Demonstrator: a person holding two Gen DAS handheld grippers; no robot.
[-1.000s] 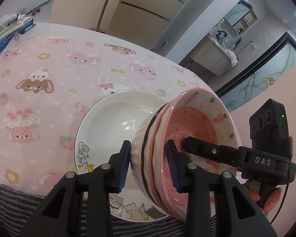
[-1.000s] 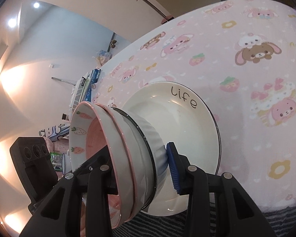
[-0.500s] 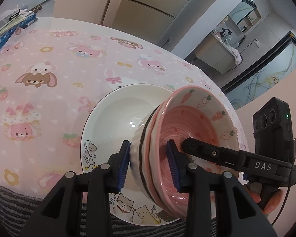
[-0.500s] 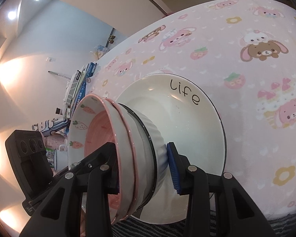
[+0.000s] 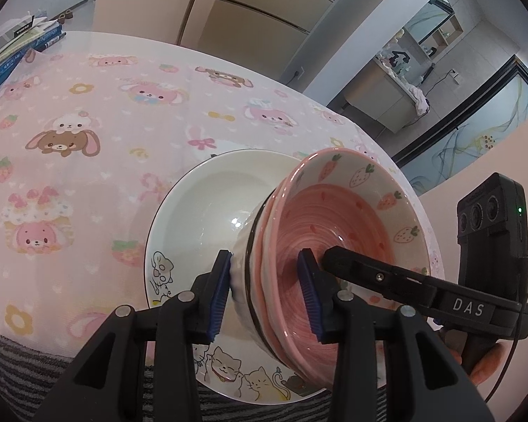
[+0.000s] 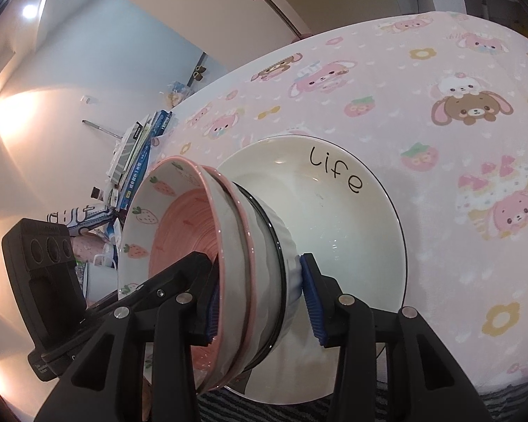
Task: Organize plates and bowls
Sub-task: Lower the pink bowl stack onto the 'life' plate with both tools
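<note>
Bowl stack [image 5: 320, 246] lowered toward plate [image 5: 193, 211]; left gripper [image 5: 267, 295] and right gripper [image 6: 260, 299] both clamp it; contact unclear, release probably next.

I have carried the bowls [image 5: 334, 246] further over the plate [image 5: 207, 207]: in my left view the stack now sits higher and rightward, and more of the plate's near rim with the cats shows below it.
</note>
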